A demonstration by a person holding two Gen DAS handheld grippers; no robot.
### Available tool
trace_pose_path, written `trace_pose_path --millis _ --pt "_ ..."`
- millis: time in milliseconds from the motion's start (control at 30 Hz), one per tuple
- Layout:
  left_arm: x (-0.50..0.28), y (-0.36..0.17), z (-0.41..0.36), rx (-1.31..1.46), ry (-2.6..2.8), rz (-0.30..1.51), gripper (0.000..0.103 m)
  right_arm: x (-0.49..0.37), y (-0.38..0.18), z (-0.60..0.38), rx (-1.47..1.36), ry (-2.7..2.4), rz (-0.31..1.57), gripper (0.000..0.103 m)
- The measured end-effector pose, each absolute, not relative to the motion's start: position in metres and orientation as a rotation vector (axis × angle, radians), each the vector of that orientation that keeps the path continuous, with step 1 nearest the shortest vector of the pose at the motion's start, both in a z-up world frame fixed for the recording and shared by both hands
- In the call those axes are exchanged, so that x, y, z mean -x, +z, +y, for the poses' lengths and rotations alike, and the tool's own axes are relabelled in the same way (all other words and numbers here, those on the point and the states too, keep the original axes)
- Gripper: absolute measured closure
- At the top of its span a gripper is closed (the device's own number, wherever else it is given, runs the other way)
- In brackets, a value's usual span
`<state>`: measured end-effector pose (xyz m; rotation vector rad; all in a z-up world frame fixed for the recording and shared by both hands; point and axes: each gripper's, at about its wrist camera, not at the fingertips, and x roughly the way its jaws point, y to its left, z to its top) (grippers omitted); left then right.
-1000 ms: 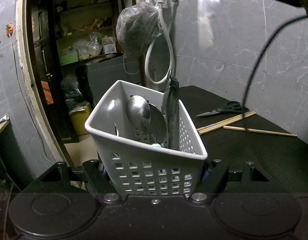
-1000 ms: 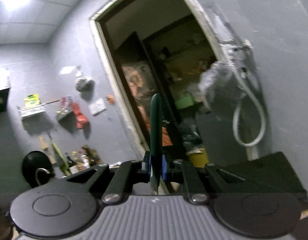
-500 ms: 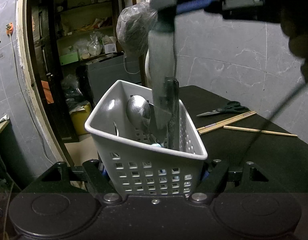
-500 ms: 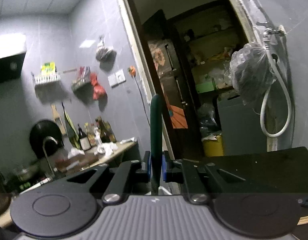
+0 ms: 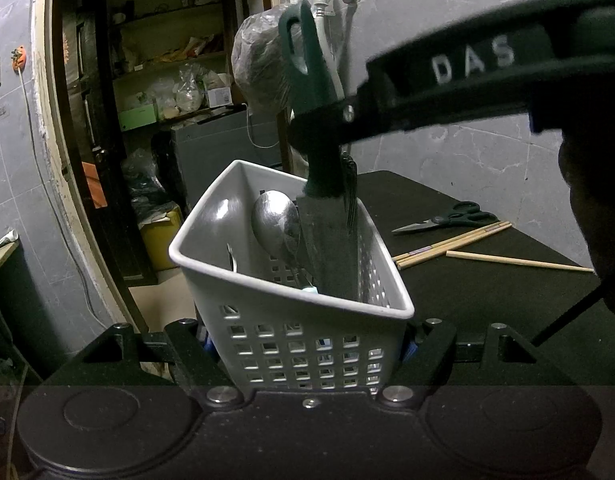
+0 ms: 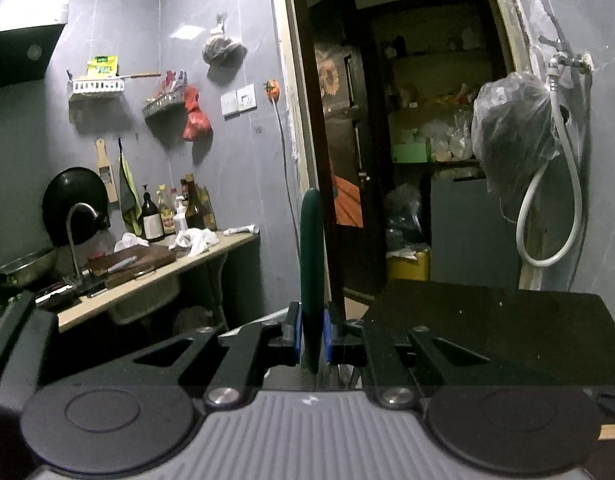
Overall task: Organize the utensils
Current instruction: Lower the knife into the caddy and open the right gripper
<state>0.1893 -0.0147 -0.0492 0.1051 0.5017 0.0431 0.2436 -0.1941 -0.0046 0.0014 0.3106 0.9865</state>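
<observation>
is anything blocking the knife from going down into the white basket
Nothing blocks it: the knife blade is already inside the basket, sliding between the spoon and whisk, which crowd it closely.

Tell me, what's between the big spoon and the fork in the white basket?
The knife blade stands between the spoon and the fork inside the white basket, held by the right gripper. The left wrist view shows it.

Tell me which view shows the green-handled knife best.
The left wrist view: the knife shows whole, blade down inside the white basket beside a spoon, its handle pinched by the right gripper. The right wrist view shows only the handle's thin edge standing between the pads, with the blade hidden.
</observation>
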Motion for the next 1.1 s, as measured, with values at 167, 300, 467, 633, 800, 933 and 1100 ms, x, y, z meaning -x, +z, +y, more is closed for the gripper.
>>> trace_pose_path --millis 167,300,467,633,800,933,1100 --pt "-0.189 -0.049 -0.015 -0.105 0.043 0.502 0.025 -0.244 -0.011 -0.194 0.006 0.978 0.341 0.091" --pt "-0.189 -0.049 -0.015 -0.106 0.043 0.502 0.025 -0.244 -0.016 -0.194 0.012 0.974 0.365 0.091" --pt "-0.189 -0.049 -0.015 -0.105 0.043 0.502 0.025 -0.246 -0.02 -0.193 0.02 0.976 0.384 0.091" --pt "-0.189 -0.049 -0.015 -0.105 0.043 0.502 0.025 -0.247 -0.022 -0.193 0.03 0.979 0.399 0.089" --pt "-0.189 -0.049 -0.015 -0.106 0.044 0.502 0.025 -0.247 -0.021 -0.192 0.031 0.981 0.398 0.087" --pt "-0.189 -0.049 -0.015 -0.107 0.044 0.502 0.025 -0.247 -0.018 -0.194 0.028 0.977 0.384 0.073" --pt "-0.189 -0.049 -0.015 -0.107 0.044 0.501 0.025 -0.246 -0.008 -0.203 0.007 0.954 0.337 0.041"
